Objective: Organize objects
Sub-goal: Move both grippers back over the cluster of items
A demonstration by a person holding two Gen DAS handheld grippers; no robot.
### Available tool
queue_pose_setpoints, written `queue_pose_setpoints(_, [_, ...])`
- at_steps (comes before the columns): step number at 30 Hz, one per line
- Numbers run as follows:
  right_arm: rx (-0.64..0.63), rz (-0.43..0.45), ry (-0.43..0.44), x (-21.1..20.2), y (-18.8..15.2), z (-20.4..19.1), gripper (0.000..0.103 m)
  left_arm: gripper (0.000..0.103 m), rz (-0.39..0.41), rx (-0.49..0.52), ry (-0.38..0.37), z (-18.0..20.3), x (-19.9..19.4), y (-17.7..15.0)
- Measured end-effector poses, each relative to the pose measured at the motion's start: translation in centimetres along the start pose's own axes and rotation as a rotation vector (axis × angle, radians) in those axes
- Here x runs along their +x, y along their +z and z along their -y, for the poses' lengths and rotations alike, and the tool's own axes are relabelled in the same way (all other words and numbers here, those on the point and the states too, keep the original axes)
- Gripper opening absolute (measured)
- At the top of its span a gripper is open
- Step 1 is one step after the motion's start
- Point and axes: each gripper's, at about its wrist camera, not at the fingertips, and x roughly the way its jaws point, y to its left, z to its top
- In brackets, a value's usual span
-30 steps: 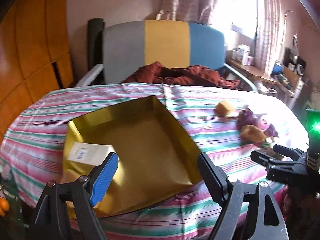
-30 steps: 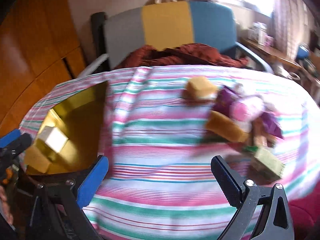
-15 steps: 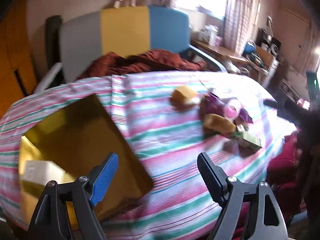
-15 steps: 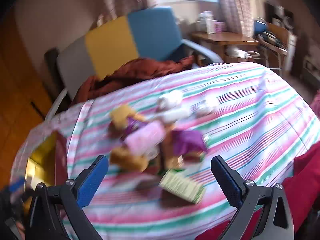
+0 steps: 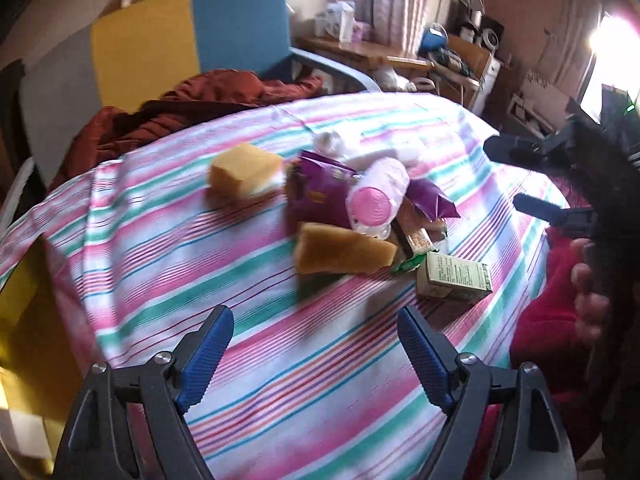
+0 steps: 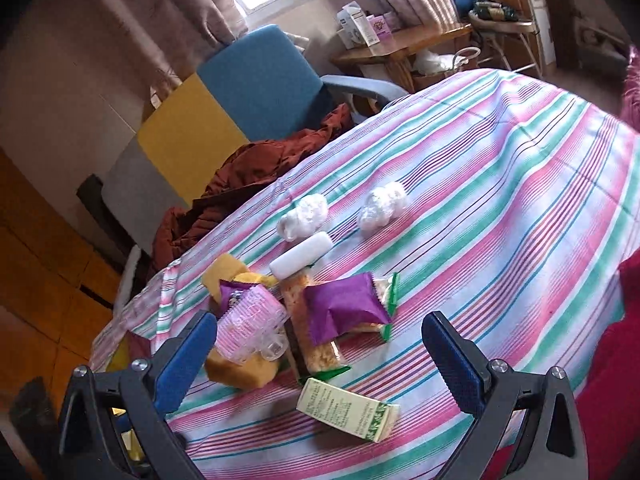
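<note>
Swung right since earlier: left gripper (image 5: 316, 344) now faces the snack pile (image 5: 360, 216), jaws wide, empty; gold tray (image 5: 24, 320) at left edge, blurred. Right view: right gripper (image 6: 320, 352) wide, empty, green box (image 6: 348, 410) between jaws, seemingly untouched.

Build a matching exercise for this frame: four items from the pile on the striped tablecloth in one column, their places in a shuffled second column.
Items:
1. green and cream cardboard box
2. pink ribbed plastic jar
3. white oblong case
4. purple foil snack packet

Places:
A. lying on its side on top of an orange sponge block
B. far side of the pile, just before two clear crinkled wrappers
C. on top of the long clear-wrapped cracker packs
D. alone on the cloth, nearest the right gripper

Pairs: 1-D, 2-A, 3-B, 4-C
</note>
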Motion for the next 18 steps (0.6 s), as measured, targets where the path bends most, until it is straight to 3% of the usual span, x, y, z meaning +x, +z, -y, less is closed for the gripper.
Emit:
queue_pose_setpoints(7, [0.056,-0.034,0.059,0.8,0.0,0.8,0.103,0.1,-0.017,0.017,-0.013,1.3,3.5,2.5])
queue_pose_setpoints(11, [0.08,-0.043,0.08,1.0,0.1,1.2,0.103,0.1,-0.039,0.006,-0.002,1.3,5.4,3.6])
queue_pose_setpoints(13, [0.087,-0.057,0.086,1.3,0.0,1.2,0.103,0.097,-0.047,0.029,0.023,1.3,6.3,4.0])
queue_pose_setpoints(14, [0.086,-0.062,0.088,1.4,0.0,1.2,0.103,0.09,-0.055,0.045,0.028,1.2,6.6,3.9])
queue_pose_setpoints(15, [0.084,-0.067,0.088,1.5,-0.1,1.1,0.103,0.077,-0.071,0.043,-0.016,1.0,6.8,3.7])
queue_pose_setpoints(16, [0.08,-0.073,0.087,1.7,-0.1,1.0,0.103,0.071,-0.082,0.025,-0.078,0.6,6.8,3.4])
queue_pose_setpoints(18, [0.075,-0.081,0.087,1.9,-0.1,0.9,0.103,0.07,-0.058,0.003,-0.094,0.0,6.2,2.6])
